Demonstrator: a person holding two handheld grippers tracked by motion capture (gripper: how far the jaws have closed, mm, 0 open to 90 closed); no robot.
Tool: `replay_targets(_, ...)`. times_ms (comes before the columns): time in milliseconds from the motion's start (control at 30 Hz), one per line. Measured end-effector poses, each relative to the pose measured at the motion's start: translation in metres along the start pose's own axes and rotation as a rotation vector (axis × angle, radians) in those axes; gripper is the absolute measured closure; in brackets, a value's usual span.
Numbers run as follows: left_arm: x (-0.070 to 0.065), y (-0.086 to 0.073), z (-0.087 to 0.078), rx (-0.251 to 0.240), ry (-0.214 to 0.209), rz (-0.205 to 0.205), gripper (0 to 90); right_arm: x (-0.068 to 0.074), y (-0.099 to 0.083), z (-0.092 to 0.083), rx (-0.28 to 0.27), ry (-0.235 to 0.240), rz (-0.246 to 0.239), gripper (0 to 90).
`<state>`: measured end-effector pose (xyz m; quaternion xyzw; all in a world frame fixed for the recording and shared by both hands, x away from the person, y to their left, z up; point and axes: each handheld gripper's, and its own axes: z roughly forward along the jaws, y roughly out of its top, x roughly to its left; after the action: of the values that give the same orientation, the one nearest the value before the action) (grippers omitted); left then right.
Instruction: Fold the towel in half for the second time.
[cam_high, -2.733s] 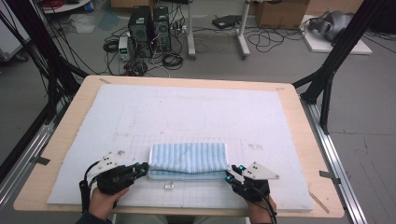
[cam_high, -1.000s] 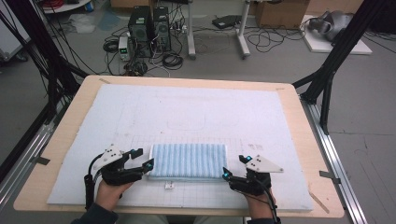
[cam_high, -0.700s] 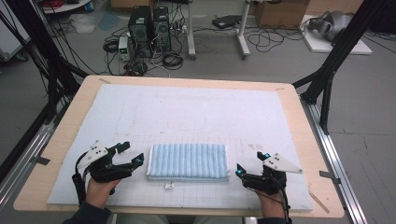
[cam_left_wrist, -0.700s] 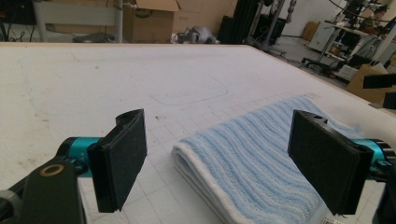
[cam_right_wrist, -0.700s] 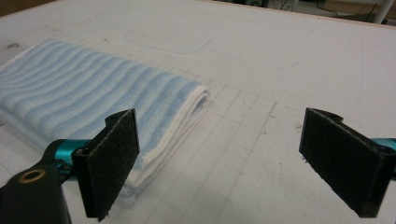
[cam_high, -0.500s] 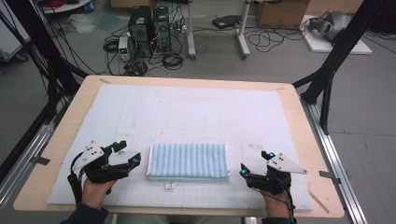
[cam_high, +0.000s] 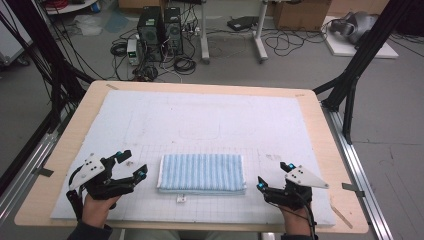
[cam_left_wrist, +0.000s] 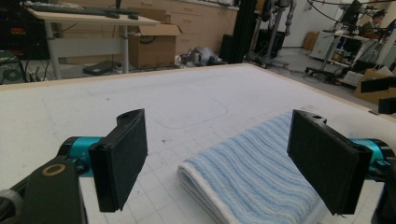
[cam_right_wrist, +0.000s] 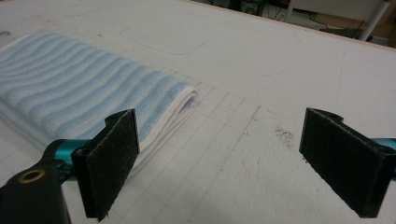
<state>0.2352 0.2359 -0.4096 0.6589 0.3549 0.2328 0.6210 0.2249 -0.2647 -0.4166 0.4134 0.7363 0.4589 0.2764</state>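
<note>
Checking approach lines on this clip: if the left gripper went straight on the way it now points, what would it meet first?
Most likely the folded blue striped towel. In the left gripper view it lies on the white mat just ahead, between the open jaws of the left gripper, nearer the right-hand jaw. Depth is uncertain; a slightly high line could pass over it.

Your wooden table (cam_high: 320, 130) carries a white gridded mat (cam_high: 200, 120); on it, near edge centre, a folded blue-striped towel (cam_high: 201, 172).

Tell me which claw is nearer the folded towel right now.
Left. The left claw sits open just off the folded towel's left end, with a narrow gap. The right claw is open off the right end, a little farther away.
</note>
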Motion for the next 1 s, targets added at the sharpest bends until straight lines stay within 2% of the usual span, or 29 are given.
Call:
replay_targets(400, -0.0017, -0.0031, -0.001, 0.015, -0.004, 0.002, 20.6, 0.0029, 0.0019, 0.0062, 0.005, 0.01, -0.003, 11.1)
replay_targets(1000, -0.0015, -0.0039, 0.0, 0.022, 0.002, 0.006, 20.7, 0.0015, 0.0022, 0.0054, -0.004, 0.004, -0.001, 11.1)
